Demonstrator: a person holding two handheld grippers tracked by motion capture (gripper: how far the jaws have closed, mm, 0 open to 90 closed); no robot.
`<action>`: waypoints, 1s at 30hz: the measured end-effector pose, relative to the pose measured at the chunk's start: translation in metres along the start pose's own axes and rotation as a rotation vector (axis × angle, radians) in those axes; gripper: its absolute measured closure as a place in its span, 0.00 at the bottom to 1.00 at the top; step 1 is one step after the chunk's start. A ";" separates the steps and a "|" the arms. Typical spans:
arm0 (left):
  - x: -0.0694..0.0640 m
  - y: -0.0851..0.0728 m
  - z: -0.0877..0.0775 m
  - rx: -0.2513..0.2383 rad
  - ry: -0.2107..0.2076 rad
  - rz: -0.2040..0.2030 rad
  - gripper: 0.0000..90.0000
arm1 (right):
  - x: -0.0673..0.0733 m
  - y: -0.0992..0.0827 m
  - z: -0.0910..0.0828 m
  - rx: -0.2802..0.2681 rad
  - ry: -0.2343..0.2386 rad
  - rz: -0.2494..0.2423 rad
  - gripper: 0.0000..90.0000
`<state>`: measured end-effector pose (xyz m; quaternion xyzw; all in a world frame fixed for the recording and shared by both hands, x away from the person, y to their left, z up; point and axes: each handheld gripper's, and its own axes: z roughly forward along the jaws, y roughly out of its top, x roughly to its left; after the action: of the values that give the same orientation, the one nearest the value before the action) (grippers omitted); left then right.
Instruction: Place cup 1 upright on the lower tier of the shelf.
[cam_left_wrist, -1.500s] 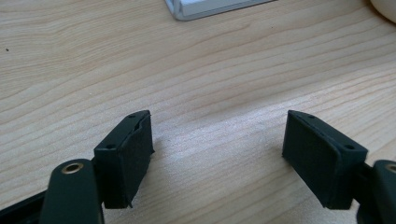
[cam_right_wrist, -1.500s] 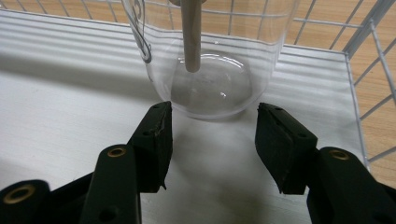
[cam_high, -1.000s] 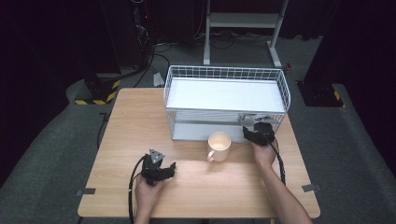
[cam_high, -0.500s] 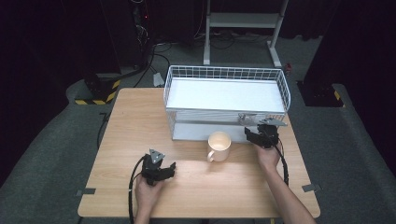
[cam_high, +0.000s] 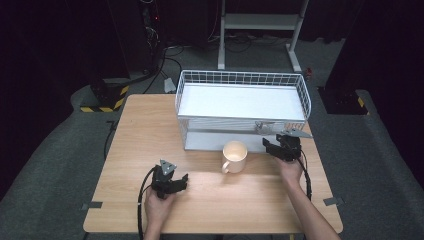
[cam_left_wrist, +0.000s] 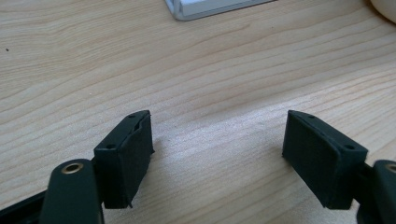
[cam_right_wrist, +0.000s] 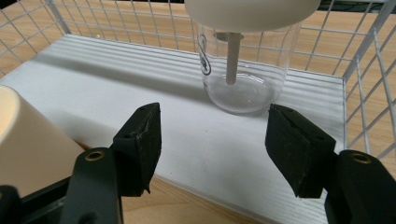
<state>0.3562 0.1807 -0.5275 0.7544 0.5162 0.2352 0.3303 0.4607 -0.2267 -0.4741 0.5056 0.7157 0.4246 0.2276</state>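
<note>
Right gripper view: clear glass jar (cam_right_wrist: 243, 70) w/ a cream lid sits on the white lower shelf (cam_right_wrist: 140, 107) of the wire rack (cam_high: 240, 107), upright, just ahead of my right gripper (cam_right_wrist: 215, 140). Its jaws have just been opening; they stand spread, nothing between them, pads clear of the jar. Jar is framed roughly between the two jaws but farther back, not touched. Something like a stem hangs inside from the lid, hard to tell through the glass.

Cream mug (cam_high: 234, 156) stands on the wooden table (cam_high: 140, 140) just in front of the rack, near the right gripper (cam_high: 281, 147) on its left side; in the right gripper view the mug's edge (cam_right_wrist: 28, 144) sits beside the left-hand jaw.

My left gripper (cam_high: 170, 181) rests low over the table, well apart from mug & rack. Left gripper view: jaws spread over bare wood (cam_left_wrist: 210, 84), holding nothing; rack corner (cam_left_wrist: 210, 7) far ahead.
</note>
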 end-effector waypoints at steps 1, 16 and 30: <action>0.000 0.000 0.000 0.000 0.000 0.000 0.27 | 0.000 0.000 -0.001 -0.002 0.002 -0.001 0.40; 0.000 0.000 0.000 0.002 0.000 0.001 0.27 | -0.002 -0.007 -0.019 -0.030 0.019 0.007 0.41; 0.000 0.000 0.000 0.002 0.000 0.001 0.27 | -0.008 -0.014 -0.030 -0.040 0.022 0.000 0.40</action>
<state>0.3562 0.1808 -0.5274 0.7548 0.5162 0.2350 0.3294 0.4339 -0.2469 -0.4708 0.4965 0.7094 0.4443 0.2299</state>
